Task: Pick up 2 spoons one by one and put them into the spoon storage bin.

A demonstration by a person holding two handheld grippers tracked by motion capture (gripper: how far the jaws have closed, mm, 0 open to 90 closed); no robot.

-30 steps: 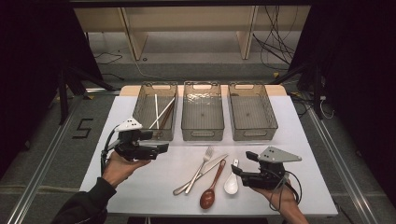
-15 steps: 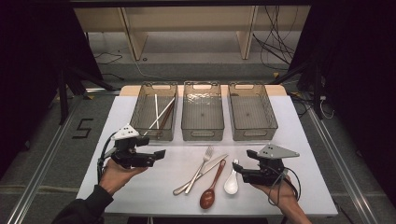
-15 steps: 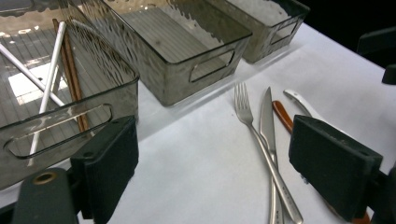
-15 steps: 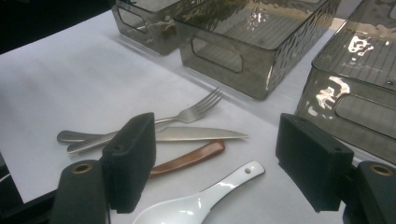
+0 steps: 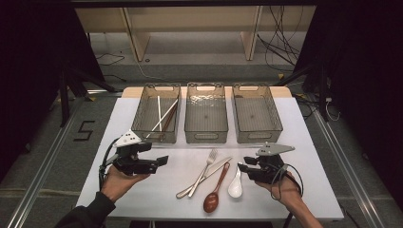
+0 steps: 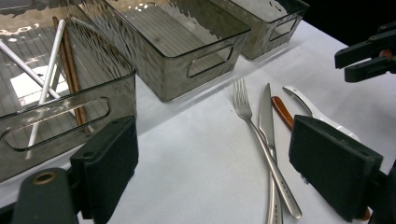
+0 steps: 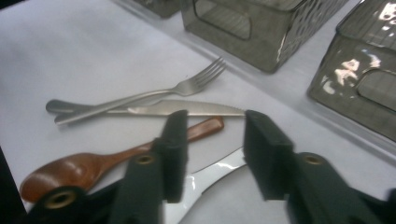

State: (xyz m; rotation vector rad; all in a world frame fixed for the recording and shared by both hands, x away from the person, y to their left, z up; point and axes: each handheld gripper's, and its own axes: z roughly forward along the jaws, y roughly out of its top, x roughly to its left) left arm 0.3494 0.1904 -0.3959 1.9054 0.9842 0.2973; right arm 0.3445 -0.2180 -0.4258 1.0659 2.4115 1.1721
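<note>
Step in hand: the right gripper (image 5: 243, 169) is coming down over the handle of the white spoon (image 5: 235, 185), apparently to pick it up and sort it into a bin.
Right jaws: half-narrowed and just now closing, straddling the spoon handle (image 7: 219, 170); the pads are not yet pressing on it — nothing is held.
Left gripper (image 5: 161, 160): hovering near the left bin (image 5: 156, 116), jaws standing wide and empty.
White spoon: lying on the table (image 5: 142, 199) just right of the wooden spoon (image 5: 214, 192), bowl toward the person, handle toward the bins.
Neighbours: the fork (image 5: 204, 168) and knife (image 5: 209, 171) are crossing each other left of the wooden spoon; the wooden handle (image 7: 201, 129) is lying just beside the left pad.
Bins: the left one is holding chopsticks (image 5: 161, 118); the middle bin (image 5: 206, 114) and right bin (image 5: 256, 114) are looking empty.
Doing it well: centring the pads on the narrow handle, keeping clear of the wooden spoon, and closing fully before lifting — the glossy handle is likely to slip or pivot under a shallow grip.
</note>
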